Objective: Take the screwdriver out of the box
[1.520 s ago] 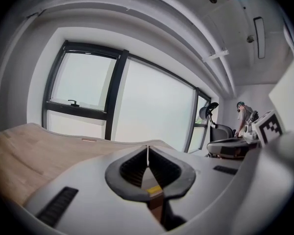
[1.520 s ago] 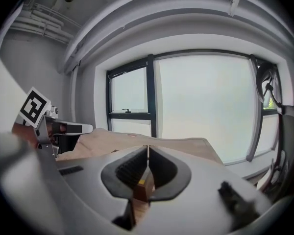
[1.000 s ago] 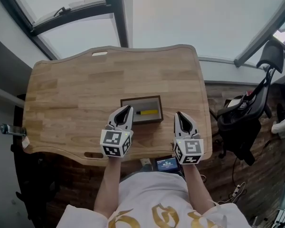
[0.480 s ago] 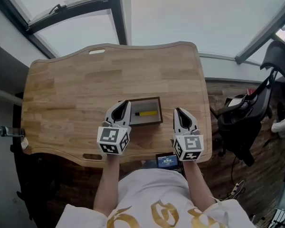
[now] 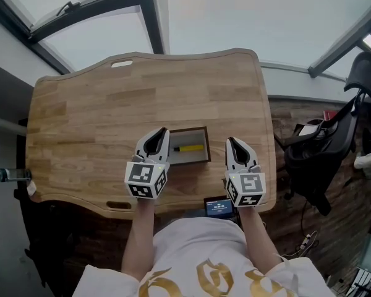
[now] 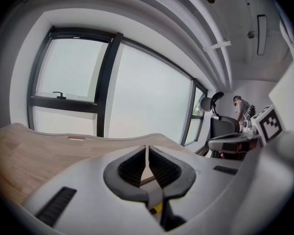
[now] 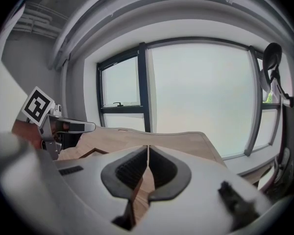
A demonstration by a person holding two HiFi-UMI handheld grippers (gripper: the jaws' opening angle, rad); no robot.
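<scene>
A small dark box [image 5: 203,156] lies near the front edge of the wooden table [image 5: 99,110]. Inside it lies a screwdriver [image 5: 188,148] with a yellow handle. My left gripper [image 5: 162,130] hovers at the box's left end, jaws shut with nothing between them. My right gripper [image 5: 230,141] hangs just right of the box, shut and empty too. In the left gripper view my left gripper [image 6: 146,150] shows shut pads, with a yellow bit of the screwdriver [image 6: 158,208] below them. The right gripper view shows my right gripper [image 7: 148,150] shut, and a corner of the box [image 7: 94,151] at the left.
A phone-like device with a lit screen [image 5: 219,207] sits below the table's front edge. A dark office chair [image 5: 324,144] stands to the right of the table. Large windows lie behind the table's far edge.
Both grippers have slid a little toward the table's front edge, and the left one shifted slightly left along the box. Both stayed shut.
</scene>
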